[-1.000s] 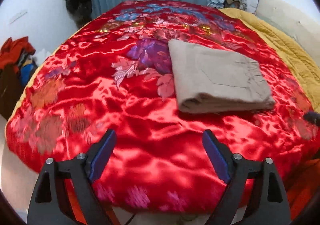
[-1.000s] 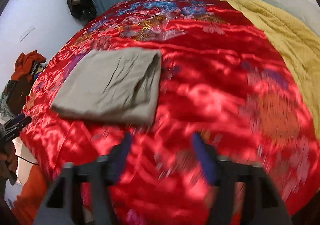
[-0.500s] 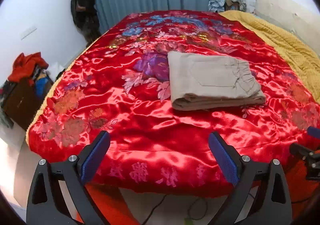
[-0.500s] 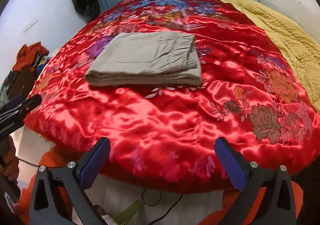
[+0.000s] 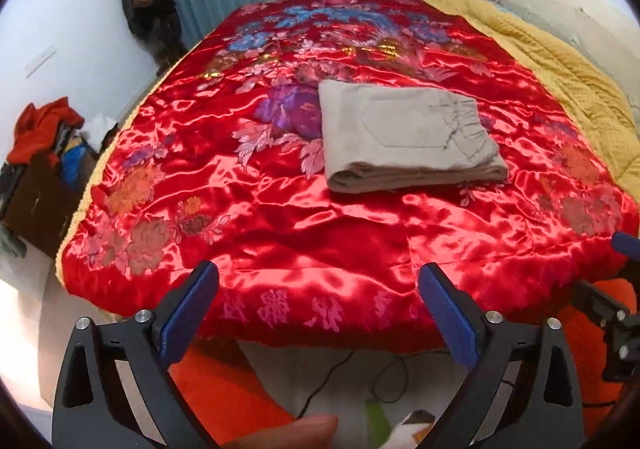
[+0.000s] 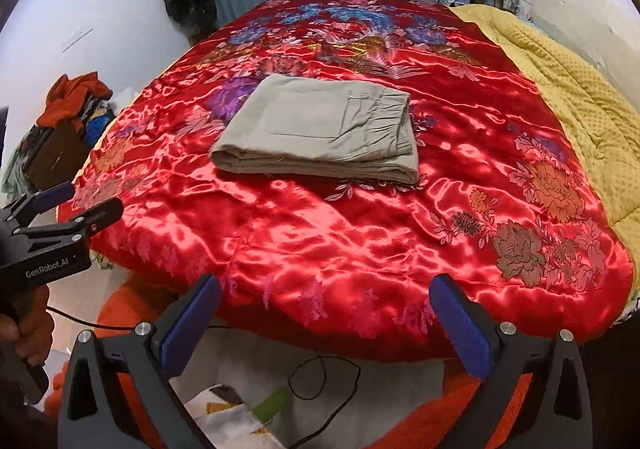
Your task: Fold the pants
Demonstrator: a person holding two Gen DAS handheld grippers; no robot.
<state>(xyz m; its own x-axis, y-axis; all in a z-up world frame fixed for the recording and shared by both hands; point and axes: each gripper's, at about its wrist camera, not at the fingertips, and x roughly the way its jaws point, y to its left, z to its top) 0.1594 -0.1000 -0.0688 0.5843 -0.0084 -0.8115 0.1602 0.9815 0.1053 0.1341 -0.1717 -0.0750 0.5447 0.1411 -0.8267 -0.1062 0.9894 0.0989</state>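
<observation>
The beige pants (image 5: 400, 137) lie folded into a flat rectangle on the red satin bedspread (image 5: 280, 233), elastic waistband to the right. My left gripper (image 5: 318, 271) hangs off the bed's near edge, well short of the pants, jaws opening with nothing between them. From the right wrist, the pants (image 6: 320, 129) sit mid-bed. My right gripper (image 6: 325, 283) is open and empty, also back over the near edge. The left gripper (image 6: 60, 209) shows at that view's left edge, held by a hand.
A yellow quilted blanket (image 5: 580, 89) covers the bed's right side. A box piled with clothes (image 5: 44, 129) stands at the left wall, a dark garment (image 5: 148, 1) hangs by the blue curtain. A black cable (image 6: 320, 377) lies on the floor below the bed edge.
Both grippers have drawn back and up from the bed, so the near edge and floor now show. The jaws stand a little wider. The folded pants have not moved.
</observation>
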